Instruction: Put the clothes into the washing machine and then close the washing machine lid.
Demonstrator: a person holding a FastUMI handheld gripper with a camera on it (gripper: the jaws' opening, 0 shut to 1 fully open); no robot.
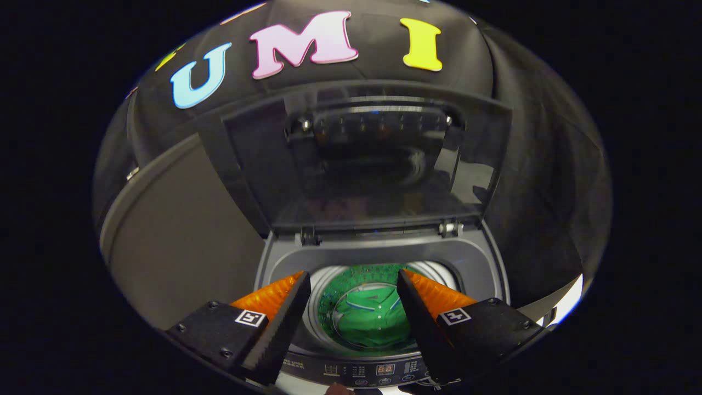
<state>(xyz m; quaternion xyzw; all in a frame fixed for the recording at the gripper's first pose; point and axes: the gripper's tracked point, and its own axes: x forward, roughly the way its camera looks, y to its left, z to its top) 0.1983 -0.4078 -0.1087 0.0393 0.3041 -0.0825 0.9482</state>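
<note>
Your claw (354,307) is spread and empty; the lid (378,164) stands upright at twelve o'clock (green shirt (367,321) already in the drum).

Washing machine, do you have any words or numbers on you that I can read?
Control panel: tiny print and a small lit display, all too small and blurred to read.
Lid: open, no words on it.
Gripper: open over the green shirt in the drum; its square marker is a pattern, not a word.
</note>
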